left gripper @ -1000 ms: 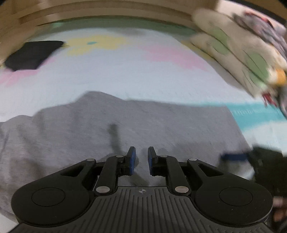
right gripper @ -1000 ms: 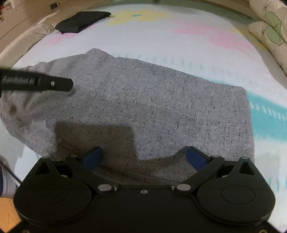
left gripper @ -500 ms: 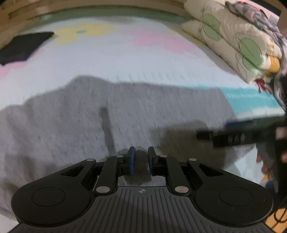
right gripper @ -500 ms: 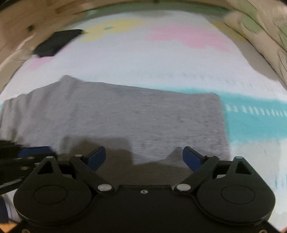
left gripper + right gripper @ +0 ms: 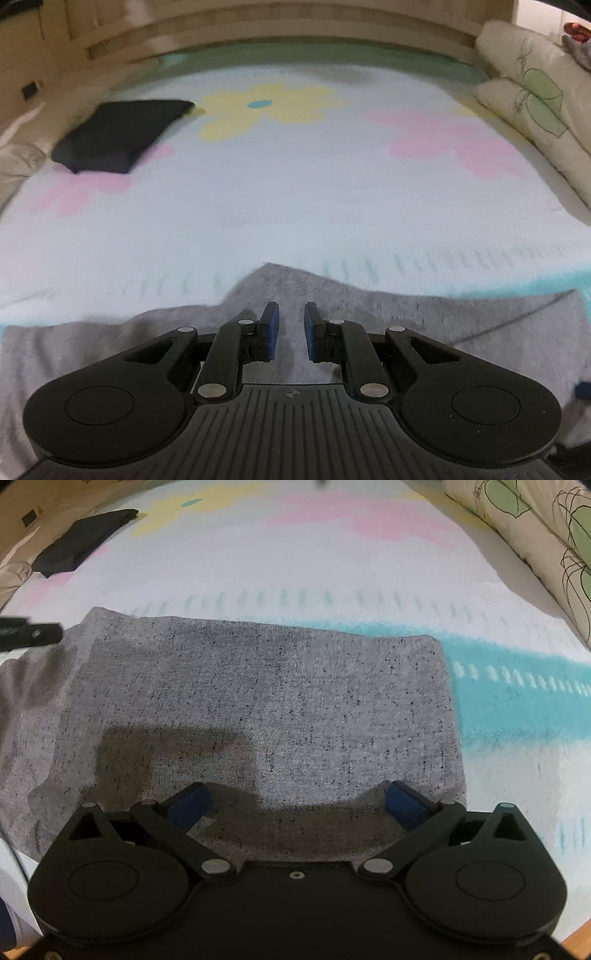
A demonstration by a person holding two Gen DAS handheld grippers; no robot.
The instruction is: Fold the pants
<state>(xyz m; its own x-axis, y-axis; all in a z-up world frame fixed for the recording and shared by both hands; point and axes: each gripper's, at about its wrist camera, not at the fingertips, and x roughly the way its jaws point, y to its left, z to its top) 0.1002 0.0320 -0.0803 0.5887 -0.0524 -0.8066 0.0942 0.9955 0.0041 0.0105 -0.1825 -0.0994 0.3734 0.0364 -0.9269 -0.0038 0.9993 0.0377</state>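
The grey speckled pants (image 5: 258, 701) lie folded flat on the bed sheet, a squarish slab with its right edge straight. In the left wrist view the pants (image 5: 461, 332) fill the bottom of the frame under my left gripper (image 5: 291, 332), whose blue pads stand a narrow gap apart with nothing between them. My right gripper (image 5: 295, 805) is wide open over the near edge of the pants and holds nothing. The tip of the left gripper (image 5: 29, 635) shows at the left edge of the right wrist view.
A folded black garment (image 5: 118, 133) lies at the far left of the bed, also in the right wrist view (image 5: 81, 539). Cream pillows with green leaves (image 5: 535, 110) line the right side. The sheet (image 5: 295, 192) has flower prints. A wooden headboard (image 5: 258, 29) runs behind.
My left gripper has pulled back and turned left, so less of the pants shows and the black garment is in view. My right gripper has shifted over the pants' near edge and stays open.
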